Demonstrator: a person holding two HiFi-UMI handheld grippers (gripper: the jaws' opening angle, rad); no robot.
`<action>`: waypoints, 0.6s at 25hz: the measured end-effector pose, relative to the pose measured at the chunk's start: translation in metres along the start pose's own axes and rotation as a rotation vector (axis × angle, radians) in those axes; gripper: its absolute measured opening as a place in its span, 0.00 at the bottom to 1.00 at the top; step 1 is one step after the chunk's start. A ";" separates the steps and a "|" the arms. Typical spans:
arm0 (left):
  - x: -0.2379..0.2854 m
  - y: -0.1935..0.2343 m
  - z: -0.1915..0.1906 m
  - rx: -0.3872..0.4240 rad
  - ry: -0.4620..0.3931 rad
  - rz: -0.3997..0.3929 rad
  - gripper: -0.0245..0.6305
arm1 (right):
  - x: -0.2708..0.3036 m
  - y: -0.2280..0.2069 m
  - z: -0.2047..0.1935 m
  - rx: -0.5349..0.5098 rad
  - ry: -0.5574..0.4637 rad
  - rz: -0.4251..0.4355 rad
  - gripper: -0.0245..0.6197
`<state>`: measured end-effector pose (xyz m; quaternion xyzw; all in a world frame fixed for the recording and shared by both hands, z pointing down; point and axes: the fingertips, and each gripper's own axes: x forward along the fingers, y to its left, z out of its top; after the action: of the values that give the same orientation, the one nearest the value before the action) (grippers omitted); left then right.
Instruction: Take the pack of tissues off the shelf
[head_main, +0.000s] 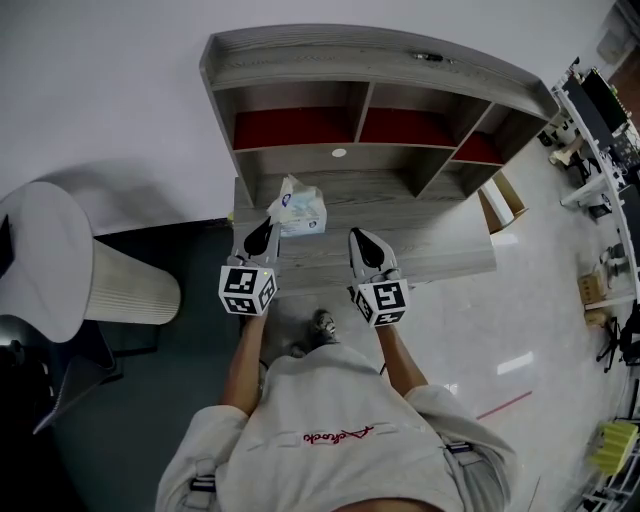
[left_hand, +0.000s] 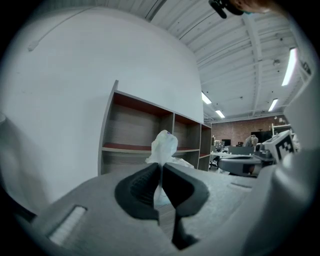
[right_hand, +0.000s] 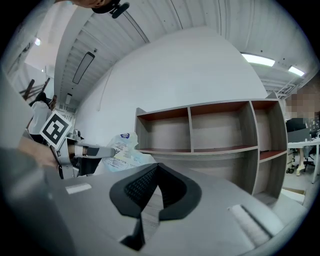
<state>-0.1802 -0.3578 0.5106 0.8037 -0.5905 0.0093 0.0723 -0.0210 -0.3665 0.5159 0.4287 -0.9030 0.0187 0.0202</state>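
The pack of tissues (head_main: 298, 208) is a soft pale plastic bag with blue print, off the shelf cubbies and over the grey wooden counter (head_main: 440, 250). My left gripper (head_main: 262, 236) is shut on the near edge of its wrapper. In the left gripper view the thin plastic is pinched between the black jaws (left_hand: 161, 169) and the pack (left_hand: 163, 146) rises above them. My right gripper (head_main: 367, 250) hovers over the counter to the right, shut and empty (right_hand: 156, 168). From its view the pack (right_hand: 121, 152) and left gripper (right_hand: 80, 151) are at the left.
The grey shelf unit (head_main: 340, 150) with red-backed empty cubbies stands against the white wall. A white round ribbed table (head_main: 70, 265) is at the left. A cardboard box (head_main: 498, 205) and workbenches (head_main: 600, 130) are at the right. The person's shoes (head_main: 318, 327) are below the counter edge.
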 end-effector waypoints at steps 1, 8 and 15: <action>-0.006 -0.002 -0.001 0.000 -0.001 -0.003 0.05 | -0.005 0.004 -0.001 -0.001 0.003 -0.005 0.05; -0.043 -0.020 -0.007 -0.001 0.004 -0.018 0.05 | -0.041 0.027 -0.005 -0.006 0.017 -0.020 0.05; -0.062 -0.041 -0.011 -0.003 0.000 -0.042 0.05 | -0.071 0.039 -0.011 -0.006 0.028 -0.033 0.05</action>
<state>-0.1592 -0.2852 0.5106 0.8159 -0.5734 0.0068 0.0736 -0.0062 -0.2869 0.5222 0.4434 -0.8954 0.0215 0.0344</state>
